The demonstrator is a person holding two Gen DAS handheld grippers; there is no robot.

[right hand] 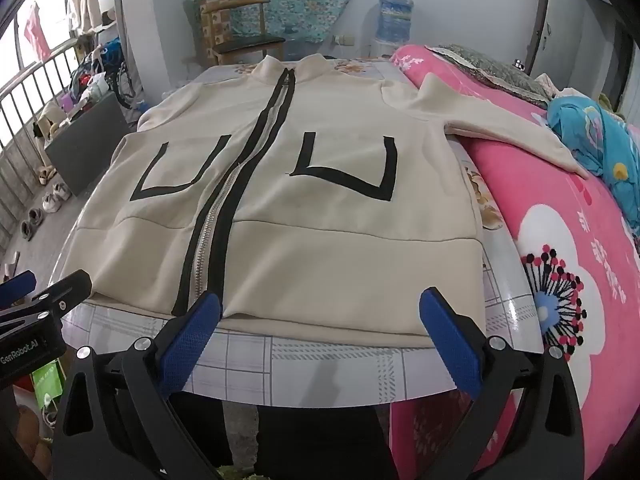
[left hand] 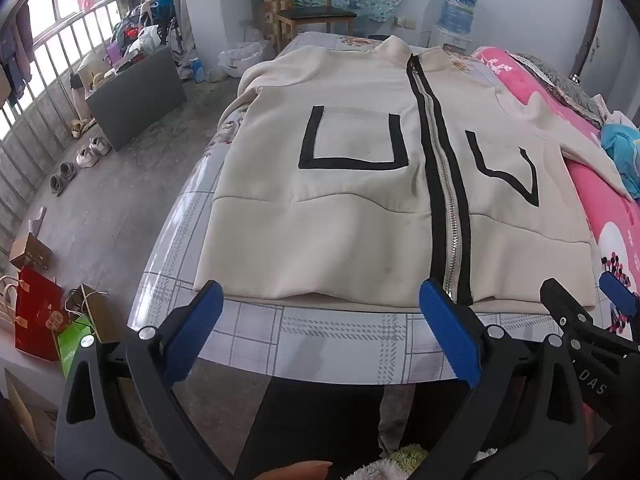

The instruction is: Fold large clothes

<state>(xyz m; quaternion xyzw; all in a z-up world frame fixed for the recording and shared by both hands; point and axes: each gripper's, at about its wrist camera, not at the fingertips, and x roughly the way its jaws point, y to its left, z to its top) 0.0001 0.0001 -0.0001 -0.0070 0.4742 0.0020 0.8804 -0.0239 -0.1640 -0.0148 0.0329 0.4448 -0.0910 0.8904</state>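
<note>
While both tools hang over the near edge of the bed, neither has hold of anything. Nearest the lens, the left gripper [left hand: 320, 312] stands with its blue pads spread as wide as they go, tilted down toward the hem, nothing between them but air and the checked sheet [left hand: 320, 332] below. Beside it, the right gripper [right hand: 320, 316] is spread just as wide — its pads frame the hem on the right of the zip, with no cloth pinched.

Just beyond the fingertips lies the cream jacket [left hand: 352, 216], front up and flat on the bed, zipped shut, hem toward the grippers and collar away. A black-edged zip [right hand: 224, 220] runs up its middle, with a black-outlined pocket on each side. One sleeve [right hand: 500, 128] drapes over the pink floral quilt [right hand: 560, 280] alongside; the other falls off the opposite edge of the bed.

Farther back stand a wooden chair [left hand: 316, 8] and a water dispenser [right hand: 394, 16] against the wall — shoes line the floor by the window.
</note>
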